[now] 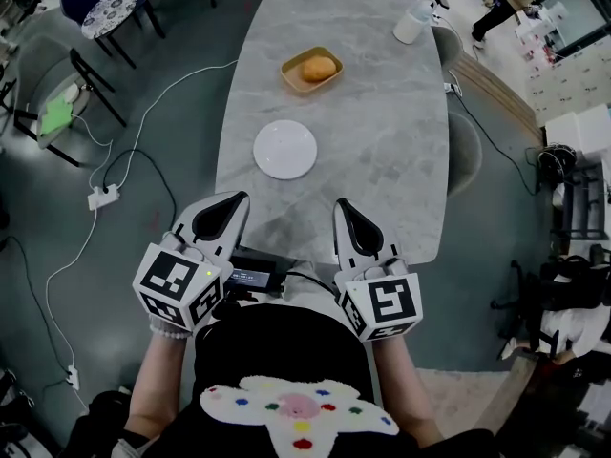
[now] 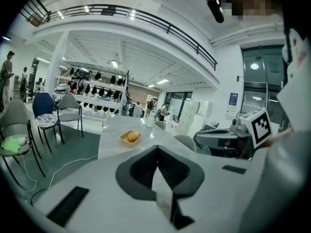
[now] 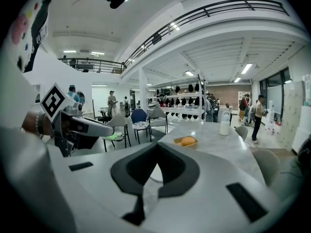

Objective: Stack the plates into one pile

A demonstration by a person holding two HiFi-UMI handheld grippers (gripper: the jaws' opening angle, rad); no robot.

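1 white plate (image 1: pixel 284 150), 1 yellow dish (image 1: pixel 291 74) w/ 1 bun (image 1: pixel 318 67), 1 bottle (image 1: pixel 413 22), 1 table (image 1: pixel 382 141).

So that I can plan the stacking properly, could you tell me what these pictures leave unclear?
- White plate: the head view looks down from above, so it does not show whether this is one plate or several. In the left gripper view, the jaws hide it.
- Food in the yellow dish: too small in every view to name.
- Black device at the table's near edge: too dark and small in the head view to identify.
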